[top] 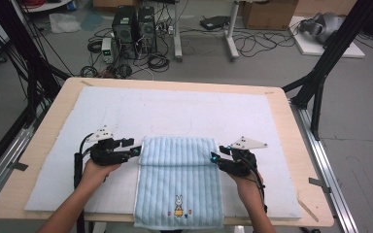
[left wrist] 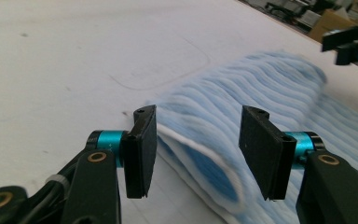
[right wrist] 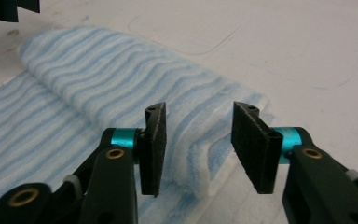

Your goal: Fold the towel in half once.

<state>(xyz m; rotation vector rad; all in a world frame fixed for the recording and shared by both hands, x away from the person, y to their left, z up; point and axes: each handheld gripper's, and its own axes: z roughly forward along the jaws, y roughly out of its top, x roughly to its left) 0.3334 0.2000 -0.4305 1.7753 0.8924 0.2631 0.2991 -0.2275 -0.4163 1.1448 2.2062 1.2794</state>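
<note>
Towel hem: hangs over the worktop's near edge at bottom centre of the high view, rabbit print just above it.
Towel (top: pixel 178 187): light blue, ribbed, its far part folded back toward the person; the doubled band lies across mid-frame on a white mat (top: pixel 126 114).
Left gripper (top: pixel 135 150): at the band's left end, fingers (left wrist: pixel 140 151) spread wide, the thick folded edge between them, not pinched.
Right gripper (top: pixel 215 158): at the band's right end, fingers (right wrist: pixel 254 147) equally wide around the layered corner, nothing held.
Risk: closing on the top layer alone would likely let the fold peel open when lifted; uneven pulls from the two ends could skew the band; the overhang may drag the towel off the near edge.
Surface: pale wooden worktop (top: pixel 53 126) under the mat, faint outlines on the mat's upper centre.
Room: grey floor, computer towers (top: pixel 133 26) and tangled cables upper left, cardboard box upper right, black frame posts at both sides.
</note>
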